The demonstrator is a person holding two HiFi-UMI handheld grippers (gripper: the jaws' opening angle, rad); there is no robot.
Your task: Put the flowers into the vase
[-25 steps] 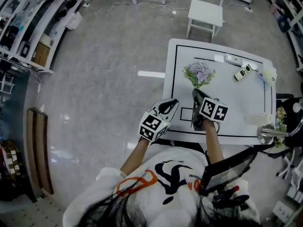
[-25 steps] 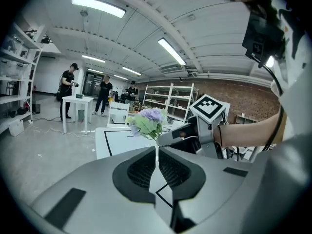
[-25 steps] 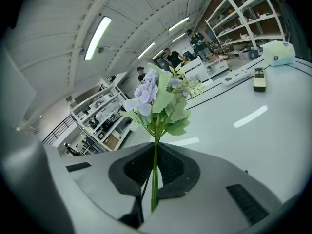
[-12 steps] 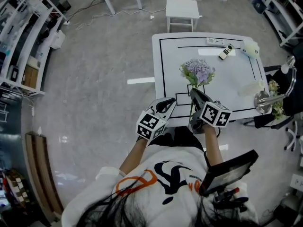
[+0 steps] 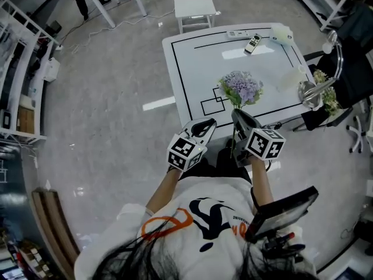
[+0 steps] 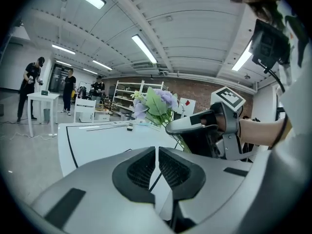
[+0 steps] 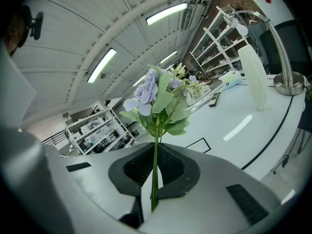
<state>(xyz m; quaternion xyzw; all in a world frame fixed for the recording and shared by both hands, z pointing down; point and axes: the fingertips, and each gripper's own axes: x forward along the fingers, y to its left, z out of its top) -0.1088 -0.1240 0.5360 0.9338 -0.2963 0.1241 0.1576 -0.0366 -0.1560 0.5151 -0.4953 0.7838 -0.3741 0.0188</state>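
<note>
Right gripper (image 7: 155, 179): jaws clamped on the thin green stems of the flowers (image 7: 158, 99). The stems run up between the pads, with leaves and pale lilac blooms standing upright above the jaws.

Head view: right gripper (image 5: 239, 118) is at the near edge of the table (image 5: 192, 69), its marker cube toward the person. The flowers (image 5: 240, 89) sit over the near part of the tabletop, beside the small black rectangles drawn there.

Left gripper (image 6: 157, 155): jaws closed together, only a hairline slit between the pads and nothing in it. In the head view the left gripper (image 5: 205, 126) is just beside the right one, off the near edge of the table and apart from the stems.

Vase (image 7: 256, 77): pale, translucent, standing on the white tabletop well apart from the flowers. It is near the round metal base of the lamp (image 7: 290, 84).

Far edge of the table: a remote (image 5: 252, 44) lies inside the black border line. A white chair (image 5: 195, 6) stands beyond it on the grey floor.
</note>
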